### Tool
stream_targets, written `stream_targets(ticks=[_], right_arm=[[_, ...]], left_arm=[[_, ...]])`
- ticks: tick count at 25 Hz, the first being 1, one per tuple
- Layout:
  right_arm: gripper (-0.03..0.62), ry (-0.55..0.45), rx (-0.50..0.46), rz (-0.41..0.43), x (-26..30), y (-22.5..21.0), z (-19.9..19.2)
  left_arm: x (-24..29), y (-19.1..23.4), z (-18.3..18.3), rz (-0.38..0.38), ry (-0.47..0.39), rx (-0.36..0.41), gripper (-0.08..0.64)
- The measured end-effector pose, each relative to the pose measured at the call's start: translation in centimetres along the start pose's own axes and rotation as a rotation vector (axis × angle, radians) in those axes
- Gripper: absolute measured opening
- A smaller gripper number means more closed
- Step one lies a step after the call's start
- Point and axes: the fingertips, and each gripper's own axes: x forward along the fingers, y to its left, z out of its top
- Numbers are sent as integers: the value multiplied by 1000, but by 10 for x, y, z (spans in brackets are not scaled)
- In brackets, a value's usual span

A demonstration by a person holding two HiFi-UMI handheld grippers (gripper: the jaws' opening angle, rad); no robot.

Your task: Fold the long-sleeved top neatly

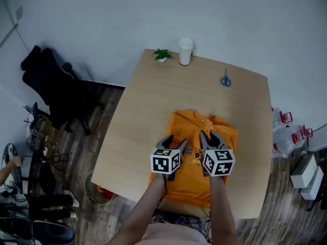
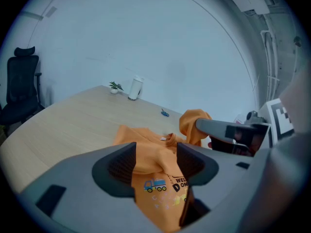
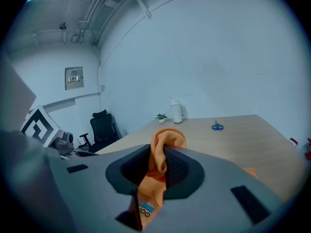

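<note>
An orange long-sleeved top (image 1: 190,181) is spread on the light wooden table (image 1: 153,106), close to the near edge and in front of the person. It lies chest side up, with a small truck print (image 2: 155,185) and lettering seen in the left gripper view. Both grippers are held side by side over the middle of the garment. The left gripper (image 2: 155,164) is clamped on a raised fold of the orange cloth: the fabric is seen bridging the gap between its two ribbed pads and touching both. The right gripper (image 3: 158,166) is closed more tightly on a narrow bunch of the same cloth, which is pinched between its pads and sticks up above them in a rounded loop (the rest hangs down below the jaws). At the far edge of the table a small potted plant (image 1: 162,55) and a white cup (image 1: 185,51) are set just beside each other. A pair of blue scissors (image 1: 226,80) is laid well apart from them, to the right. A black office chair (image 1: 51,86) is seen on the floor to the left of the table.
</note>
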Motion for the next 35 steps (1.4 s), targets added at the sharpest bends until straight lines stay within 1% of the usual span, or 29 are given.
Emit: stream_targets(ticks=[4, 9, 14, 18, 19, 23, 24, 25, 27, 29, 30, 35], right_arm=[[75, 48, 6, 47, 30, 21, -14], [77, 120, 27, 81, 62, 41, -40], [84, 200, 63, 93, 93, 55, -71], [107, 229, 100, 117, 105, 61, -85], [127, 230, 114, 133, 106, 63, -87], [242, 213, 190, 227, 109, 81, -87], [305, 198, 215, 242, 108, 83, -86], [343, 179, 238, 247, 107, 83, -84], [393, 139, 268, 242, 103, 78, -80], [446, 112, 285, 227, 98, 71, -78], [462, 103, 289, 214, 95, 67, -77], [472, 80, 288, 128, 81, 47, -74]], left_arm=[[-5, 23, -5, 22, 7, -20, 250], [-12, 49, -9, 44, 20, -35, 250], [-14, 64, -14, 52, 37, -45, 250], [-18, 73, -18, 55, 42, -51, 250], [-19, 75, -18, 58, 42, -52, 250], [-26, 87, -19, 70, 34, -64, 250], [-28, 89, -18, 68, 28, -69, 250], [-29, 89, -17, 62, 21, -73, 257], [-32, 88, -14, 48, 5, -73, 285], [-33, 87, -12, 40, -5, -65, 287], [-34, 86, -12, 35, -8, -61, 287], [-37, 76, -9, 12, -19, -54, 287]])
